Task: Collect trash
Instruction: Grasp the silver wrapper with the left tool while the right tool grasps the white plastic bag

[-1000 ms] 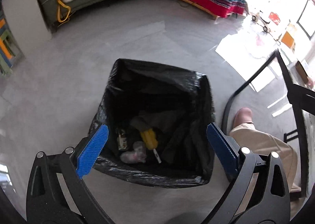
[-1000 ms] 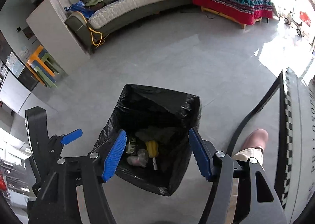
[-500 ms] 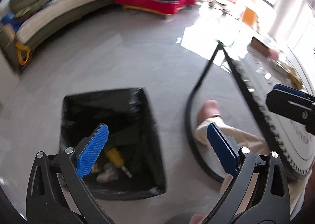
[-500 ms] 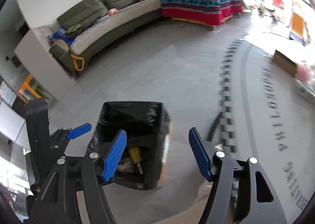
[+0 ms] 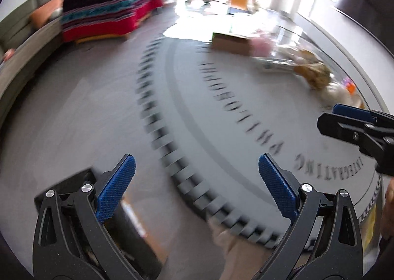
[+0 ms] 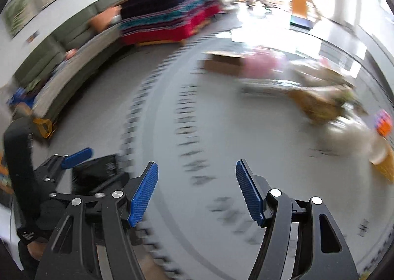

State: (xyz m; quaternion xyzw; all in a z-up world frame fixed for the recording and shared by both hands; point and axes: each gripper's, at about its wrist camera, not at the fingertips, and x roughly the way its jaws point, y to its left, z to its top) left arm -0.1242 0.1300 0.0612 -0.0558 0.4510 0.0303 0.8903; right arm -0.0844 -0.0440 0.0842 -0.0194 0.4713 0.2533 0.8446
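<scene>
Everything is blurred by motion. My left gripper (image 5: 195,159) is open with nothing between its blue pads, over a round grey surface (image 5: 221,112) with lettering and a checkered rim. My right gripper (image 6: 196,164) is open and empty over the same surface (image 6: 209,132). The black-lined bin (image 5: 73,179) shows at lower left behind my left finger, and its bag (image 6: 98,171) also appears in the right wrist view. Litter lies at the far right: a cardboard box (image 6: 225,63), something pink (image 6: 261,65), a brown crumpled heap (image 6: 320,105) and a white lump (image 6: 349,134).
A couch (image 6: 73,75) and a bed with a red and dark cover (image 6: 170,21) stand along the far wall. A trouser leg (image 5: 236,243) shows below the surface's rim. One finger (image 5: 349,110) of the right gripper enters the left wrist view's right edge.
Both views have swung away from the bin, which slid to the lower left. The lettered round surface and the litter on it have come into view. Both grippers stayed open and empty.
</scene>
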